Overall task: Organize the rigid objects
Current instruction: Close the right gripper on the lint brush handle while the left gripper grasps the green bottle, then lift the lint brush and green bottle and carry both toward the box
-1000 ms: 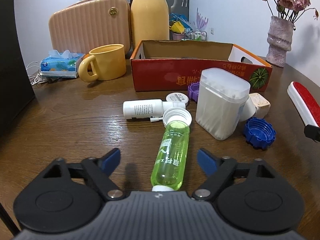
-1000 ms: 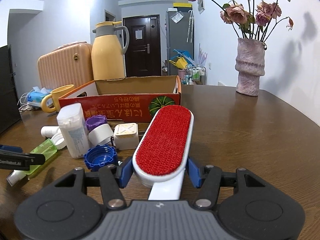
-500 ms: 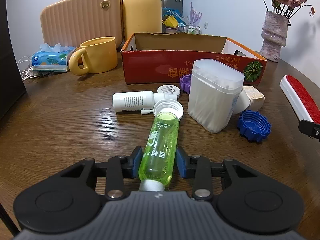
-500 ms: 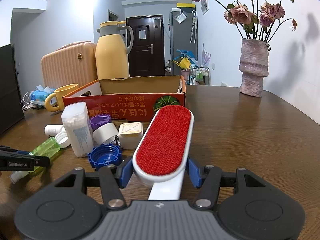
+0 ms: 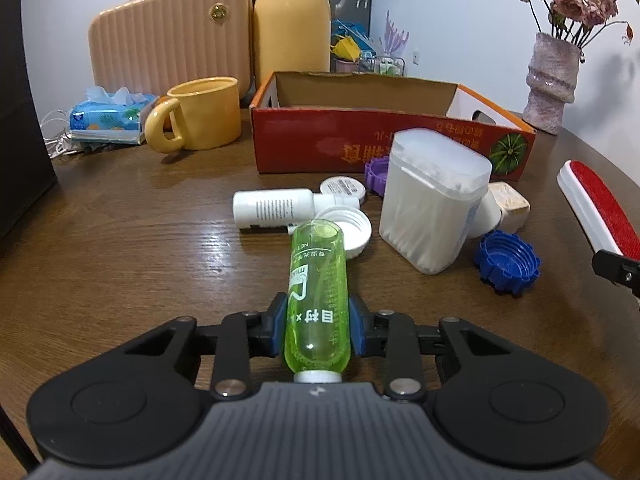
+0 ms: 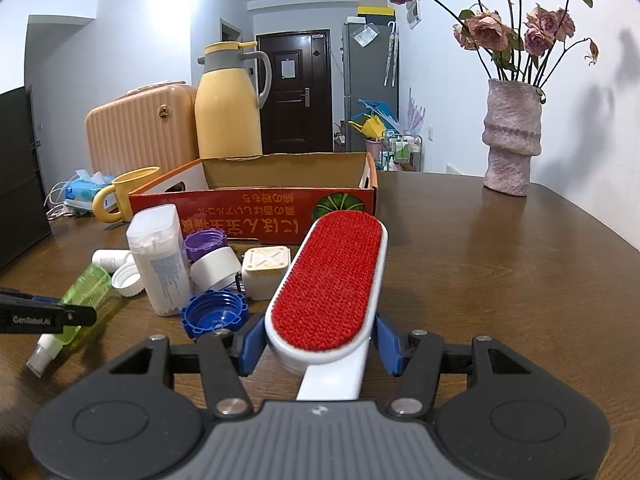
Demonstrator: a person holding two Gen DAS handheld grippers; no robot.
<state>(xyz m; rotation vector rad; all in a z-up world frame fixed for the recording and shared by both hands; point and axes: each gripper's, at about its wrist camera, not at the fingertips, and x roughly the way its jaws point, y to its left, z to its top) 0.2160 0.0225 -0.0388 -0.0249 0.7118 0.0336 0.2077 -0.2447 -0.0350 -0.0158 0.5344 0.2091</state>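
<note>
Two grippers are loaded. Left gripper (image 5: 318,330) is clamped on the green bottle (image 5: 318,300), blue pads pressed against both its sides, bottle base pointing toward the red cardboard box (image 5: 384,142). Right gripper (image 6: 320,346) is closed on the white neck of the red lint brush (image 6: 330,292), bristle face up. White cotton-swab container (image 5: 434,200), blue cap (image 5: 506,256) and white bottle (image 5: 276,210) remain on the wooden table (image 5: 120,240), just before the box.

You are seeing the box (image 5: 384,136) sitting on the worktop (image 5: 140,248), the mug (image 5: 200,114) lying left of it, the vase (image 5: 554,80) standing right.
</note>
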